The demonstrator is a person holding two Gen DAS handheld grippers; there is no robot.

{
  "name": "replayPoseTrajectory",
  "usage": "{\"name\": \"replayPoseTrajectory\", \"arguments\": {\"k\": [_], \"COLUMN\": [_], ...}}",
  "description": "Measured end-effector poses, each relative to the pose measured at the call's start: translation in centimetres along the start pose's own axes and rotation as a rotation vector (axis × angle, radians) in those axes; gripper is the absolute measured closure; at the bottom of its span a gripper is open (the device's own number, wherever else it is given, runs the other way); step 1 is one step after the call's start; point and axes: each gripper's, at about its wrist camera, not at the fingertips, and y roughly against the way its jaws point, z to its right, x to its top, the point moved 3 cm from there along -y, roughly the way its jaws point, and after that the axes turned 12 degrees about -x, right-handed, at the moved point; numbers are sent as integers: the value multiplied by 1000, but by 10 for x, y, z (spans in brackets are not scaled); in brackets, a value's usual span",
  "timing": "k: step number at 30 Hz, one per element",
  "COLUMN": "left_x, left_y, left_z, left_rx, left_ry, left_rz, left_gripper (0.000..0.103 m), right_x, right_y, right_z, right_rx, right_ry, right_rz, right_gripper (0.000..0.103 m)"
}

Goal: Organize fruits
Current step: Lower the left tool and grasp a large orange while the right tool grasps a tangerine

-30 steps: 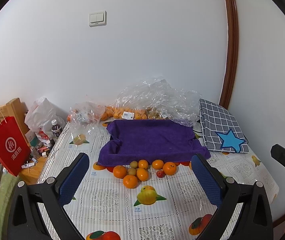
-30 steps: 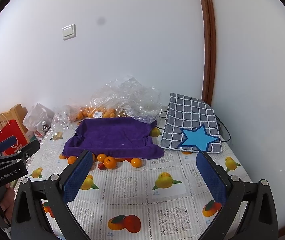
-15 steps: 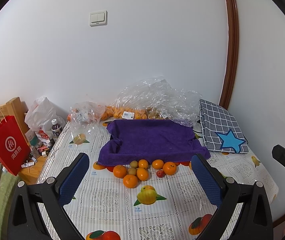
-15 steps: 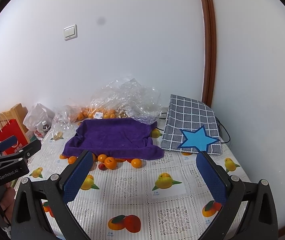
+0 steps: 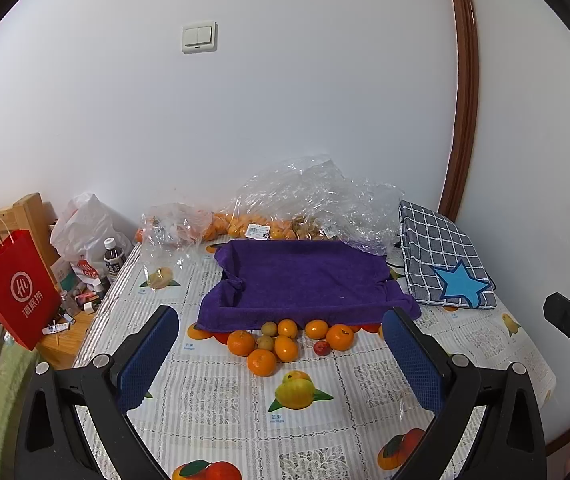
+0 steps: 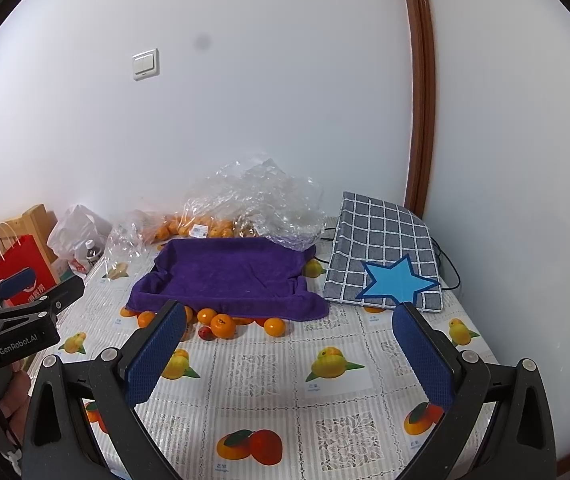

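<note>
No fruit is held yet; the step in hand is judged to be the approach, before any first pick. The left gripper [image 5: 281, 354] is held above the near part of the tabletop [image 5: 365, 416] with its jaws wide apart and nothing between them, and the right gripper [image 6: 289, 350] is held likewise, jaws spread and empty.

The loose fruit [image 5: 285, 340] is gathered in a small cluster on the fruit-printed cloth, just at the near edge of the purple towel-lined tray [image 5: 305, 280]. Several oranges are seen there, with two small greenish-brown fruits [image 5: 267, 334] among them and one small red fruit [image 5: 321, 347] beside the right-hand orange. In the right wrist view the same cluster [image 6: 221, 324] is partly hidden behind the left pad. The tray is seen to be empty.

The cluster is strung out roughly left to right along the tray's front edge, and the tray's own long axis runs the same way, parallel to the back wall. The single fruits are near round, so no pointing direction can be given for them.

More oranges are kept in clear plastic bags [image 5: 309, 208] behind the tray, and a checked cushion with a blue star [image 5: 445, 260] lies to its right.

The next move is judged to call for one gripper to be lowered over an outer orange, with the jaws straddling it, so that neighbours are not pushed and rolled away.
</note>
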Motion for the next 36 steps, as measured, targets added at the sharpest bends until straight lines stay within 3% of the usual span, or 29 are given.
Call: {"name": "replayPoseTrajectory", "arguments": {"k": [16, 22, 26, 31, 32, 34, 36], "left_x": [-8, -27, -44, -70, -77, -87, -100], "left_y": [-23, -53, -78, -108, -116, -130, -145], "left_z": [-11, -39, -54, -79, -83, -88, -92], "left_rx": [11, 35, 56, 43, 26, -4, -16], "left_ry": [20, 76, 96, 143, 159, 180, 191], "left_rz": [-14, -63, -109, -175, -200, -239, -278], "left_gripper": [0, 0, 2, 8, 13, 20, 24], "right_x": [-11, -25, -41, -64, -68, -79, -87], "right_y": [-15, -49, -84, -131, -138, -159, -174], "right_z": [0, 2, -1, -15, -18, -27, -33], "right_rx": [-20, -49, -42, -17, -11, 17, 43], "right_ry": [8, 17, 30, 69, 77, 91, 84], "right_rz": [15, 1, -62, -150, -164, -213, -254], "right_gripper": [1, 1, 3, 10, 12, 28, 37]}}
